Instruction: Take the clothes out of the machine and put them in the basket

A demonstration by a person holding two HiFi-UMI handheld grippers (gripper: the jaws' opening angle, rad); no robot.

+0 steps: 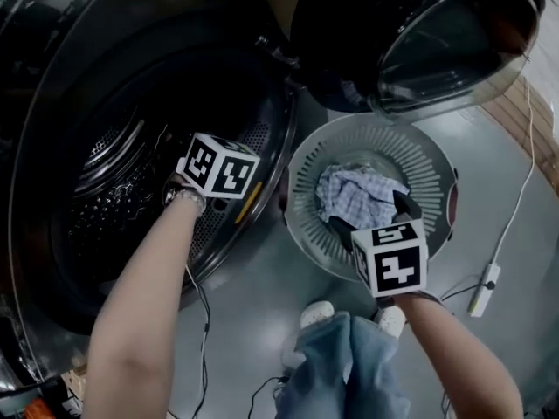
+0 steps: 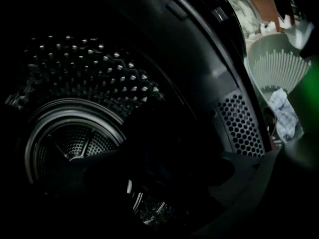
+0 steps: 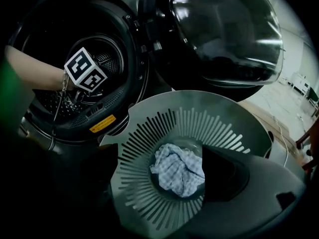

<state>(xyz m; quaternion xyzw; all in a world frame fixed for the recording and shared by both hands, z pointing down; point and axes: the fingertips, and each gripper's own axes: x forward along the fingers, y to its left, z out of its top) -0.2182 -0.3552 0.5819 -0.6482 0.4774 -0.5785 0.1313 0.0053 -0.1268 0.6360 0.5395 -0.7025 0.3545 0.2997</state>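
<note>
My right gripper (image 3: 159,180), fingers apart, hangs above the round grey slotted plastic basket (image 1: 428,168) holding a crumpled blue-checked cloth (image 1: 358,195). Left of the basket, my left gripper (image 2: 164,183), fingers apart and empty, is inside the perforated steel drum (image 1: 113,199).

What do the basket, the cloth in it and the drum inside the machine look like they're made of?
Basket: likely moulded plastic, matte grey, with thin slotted walls.
Cloth: woven fabric, probably cotton, soft and crumpled, with a blue-white check.
Drum: seemingly stainless steel, glossy, with embossed studs that catch the light.
</note>
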